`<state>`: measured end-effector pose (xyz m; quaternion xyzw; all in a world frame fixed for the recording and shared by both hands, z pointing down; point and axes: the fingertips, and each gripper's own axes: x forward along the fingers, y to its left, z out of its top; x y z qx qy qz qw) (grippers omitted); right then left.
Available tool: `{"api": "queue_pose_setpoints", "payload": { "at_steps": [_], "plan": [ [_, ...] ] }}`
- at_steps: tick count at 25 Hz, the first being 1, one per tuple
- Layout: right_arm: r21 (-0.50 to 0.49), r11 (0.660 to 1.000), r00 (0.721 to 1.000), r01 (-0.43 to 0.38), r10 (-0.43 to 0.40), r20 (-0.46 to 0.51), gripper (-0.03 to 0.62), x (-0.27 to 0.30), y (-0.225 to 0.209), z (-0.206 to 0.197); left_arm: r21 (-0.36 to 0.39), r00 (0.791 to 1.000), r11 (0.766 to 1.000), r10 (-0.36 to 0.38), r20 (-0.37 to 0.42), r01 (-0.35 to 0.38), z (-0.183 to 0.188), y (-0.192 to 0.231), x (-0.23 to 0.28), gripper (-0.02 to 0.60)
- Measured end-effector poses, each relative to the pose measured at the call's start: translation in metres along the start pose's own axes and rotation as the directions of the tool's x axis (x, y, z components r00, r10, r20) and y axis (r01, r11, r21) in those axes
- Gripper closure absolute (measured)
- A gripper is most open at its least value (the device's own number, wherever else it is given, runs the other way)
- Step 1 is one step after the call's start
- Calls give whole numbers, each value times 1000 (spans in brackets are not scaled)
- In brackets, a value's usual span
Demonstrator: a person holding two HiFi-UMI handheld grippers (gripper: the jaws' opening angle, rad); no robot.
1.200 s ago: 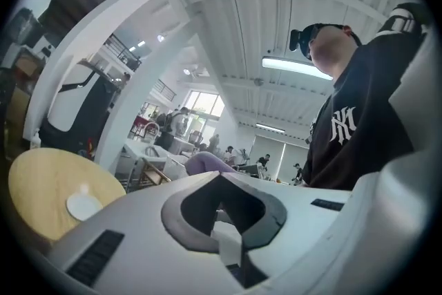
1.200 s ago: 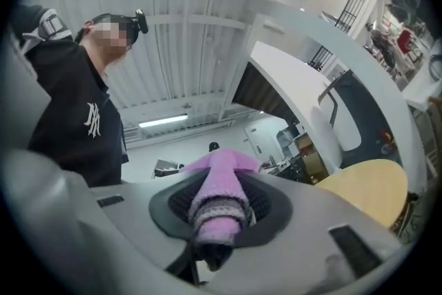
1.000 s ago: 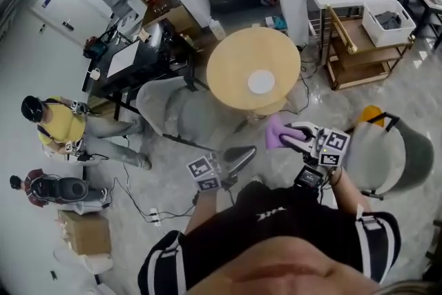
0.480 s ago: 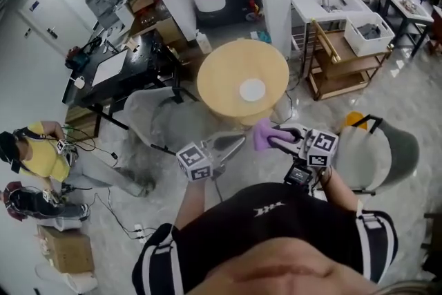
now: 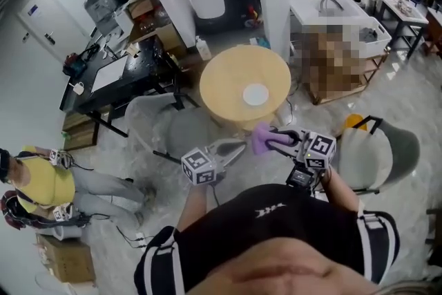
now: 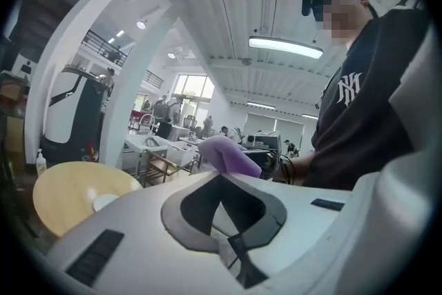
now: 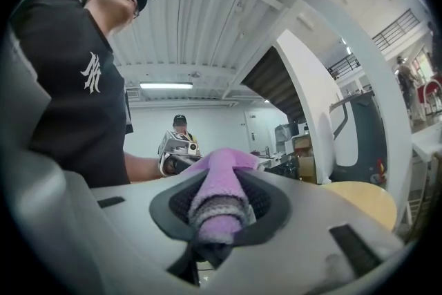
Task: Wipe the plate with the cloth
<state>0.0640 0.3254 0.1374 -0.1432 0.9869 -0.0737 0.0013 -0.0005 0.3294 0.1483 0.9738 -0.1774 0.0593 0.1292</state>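
We judge this the approach: our right gripper clamps the cloth, our left gripper is closed, empty; next, reach the plate on the table ahead

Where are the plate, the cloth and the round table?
plate (image 5: 255, 94), head view, centre of the white disc.
cloth (image 7: 218, 183), right gripper view, purple fold between the jaws.
round table (image 5: 224, 83), head view, bare wooden top left of the plate.
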Motion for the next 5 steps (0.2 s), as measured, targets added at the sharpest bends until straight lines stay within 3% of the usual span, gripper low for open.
{"api": "queue_pose_setpoints", "payload": {
  "at_steps": [5],
  "plan": [
    [39,999,1000,3,-2,-15,510,-5,-9,-8,-9,999,999,-41,28,42,-3,-4,14,569]
  ]
}}
